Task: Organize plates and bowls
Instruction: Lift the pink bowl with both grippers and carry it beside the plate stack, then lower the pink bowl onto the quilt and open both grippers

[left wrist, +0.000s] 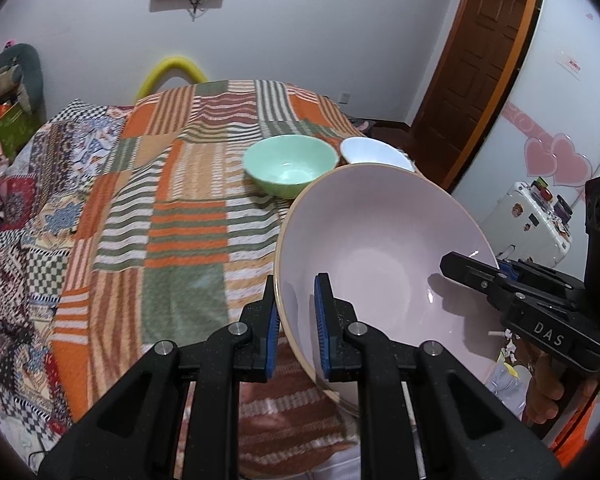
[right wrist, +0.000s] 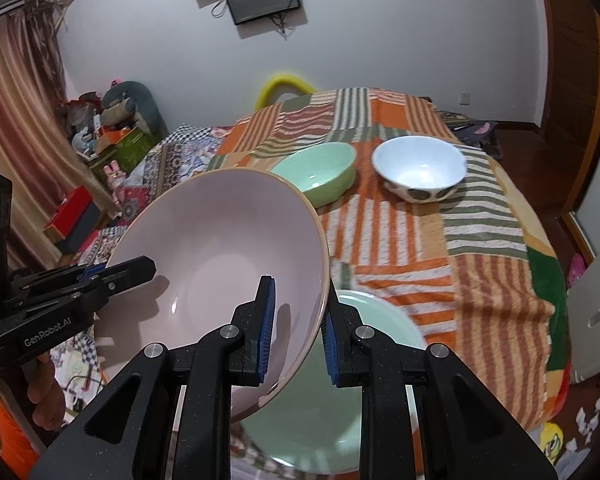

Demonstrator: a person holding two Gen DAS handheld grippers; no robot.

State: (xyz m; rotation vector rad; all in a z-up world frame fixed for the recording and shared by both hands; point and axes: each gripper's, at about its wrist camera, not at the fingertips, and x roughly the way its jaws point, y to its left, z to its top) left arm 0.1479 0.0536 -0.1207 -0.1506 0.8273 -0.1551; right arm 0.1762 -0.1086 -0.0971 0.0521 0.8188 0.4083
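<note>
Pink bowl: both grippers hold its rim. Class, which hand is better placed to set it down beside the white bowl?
Right, probably: the white bowl lies on the right gripper's side of the pink bowl.

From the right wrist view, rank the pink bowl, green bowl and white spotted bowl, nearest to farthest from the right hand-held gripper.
1. Pink bowl: its rim is clamped in the right hand-held gripper.
2. Green bowl: beyond the pink bowl, centre.
3. White spotted bowl: about as far, to the right; too close to call.

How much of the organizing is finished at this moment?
Nothing looks stacked yet. In hand: the left tool and the right tool grip opposite rims of the large pink bowl, lifted and tilted above a pale green plate. Left: the green bowl and the white bowl stand apart on the blanket.
</note>
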